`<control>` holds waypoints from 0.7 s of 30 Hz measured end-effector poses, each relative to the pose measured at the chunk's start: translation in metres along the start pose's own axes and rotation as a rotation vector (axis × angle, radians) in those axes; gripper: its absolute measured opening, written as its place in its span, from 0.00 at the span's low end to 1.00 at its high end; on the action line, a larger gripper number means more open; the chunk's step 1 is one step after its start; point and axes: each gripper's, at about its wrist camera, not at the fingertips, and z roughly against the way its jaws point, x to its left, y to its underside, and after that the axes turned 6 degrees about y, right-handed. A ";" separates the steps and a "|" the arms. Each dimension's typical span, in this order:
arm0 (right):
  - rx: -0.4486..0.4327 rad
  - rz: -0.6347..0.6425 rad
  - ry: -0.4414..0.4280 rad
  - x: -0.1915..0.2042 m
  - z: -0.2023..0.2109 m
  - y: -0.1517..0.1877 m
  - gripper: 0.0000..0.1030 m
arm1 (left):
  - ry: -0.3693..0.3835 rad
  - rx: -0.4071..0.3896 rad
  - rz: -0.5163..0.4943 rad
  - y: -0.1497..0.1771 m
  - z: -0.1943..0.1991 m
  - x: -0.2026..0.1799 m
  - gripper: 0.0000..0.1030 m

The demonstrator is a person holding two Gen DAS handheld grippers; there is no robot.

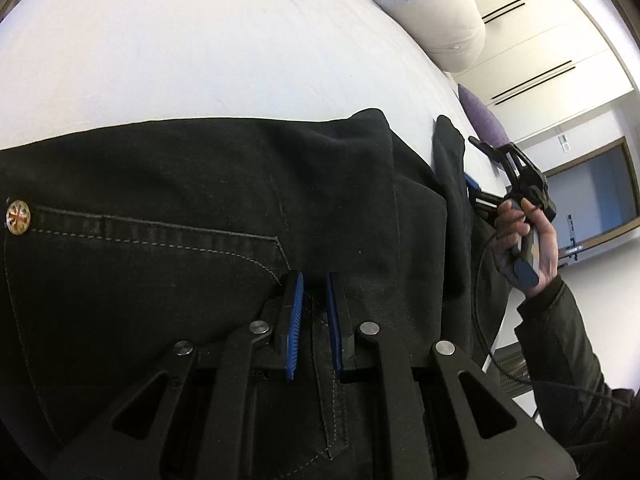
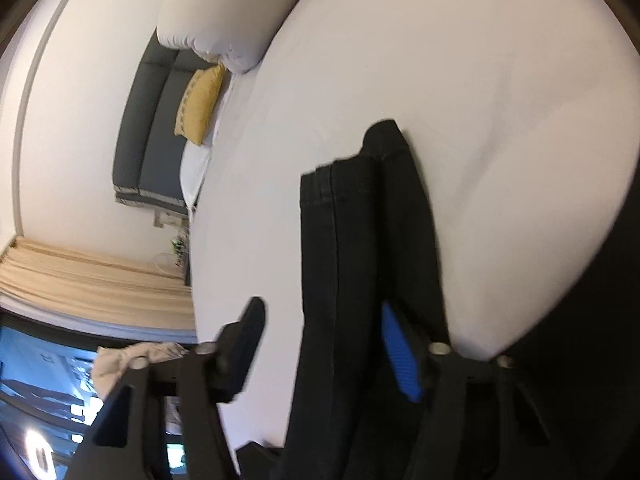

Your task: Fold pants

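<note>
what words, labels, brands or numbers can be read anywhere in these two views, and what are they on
No text can be read in either view.
Metal button on the black pants: an embossed spoke pattern, no legible lettering.
Small wall plate beside the doorway: markings too small to read.
Door handle plate: too small and blurred to read.
Yellow cushion and the white bed sheet: no print visible.
</note>
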 end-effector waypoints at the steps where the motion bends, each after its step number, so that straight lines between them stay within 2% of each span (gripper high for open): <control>1: 0.012 -0.010 -0.022 -0.002 -0.002 -0.002 0.42 | 0.000 -0.001 -0.001 0.002 0.003 0.000 0.11; 6: 0.023 -0.051 -0.046 -0.008 -0.011 -0.006 0.40 | 0.014 -0.005 -0.002 0.009 0.009 0.005 0.11; 8: 0.018 -0.057 -0.049 -0.008 -0.014 -0.007 0.35 | 0.014 -0.007 -0.003 0.010 0.009 0.004 0.11; 9: 0.020 -0.059 -0.051 -0.008 -0.017 -0.008 0.24 | 0.014 -0.006 -0.005 0.013 0.019 0.007 0.11; 10: 0.024 -0.053 -0.051 -0.009 -0.016 -0.005 0.08 | 0.012 -0.006 -0.006 0.014 0.020 0.006 0.11; 15: 0.013 0.111 -0.005 0.017 -0.004 -0.005 0.05 | 0.011 -0.008 -0.007 0.016 0.025 0.006 0.11; 17: -0.028 0.163 -0.003 0.030 0.019 -0.005 0.05 | 0.014 -0.006 -0.002 0.017 0.025 0.006 0.11; 21: -0.146 0.166 -0.051 0.032 0.083 -0.006 0.04 | 0.015 -0.002 0.014 0.018 0.031 0.008 0.11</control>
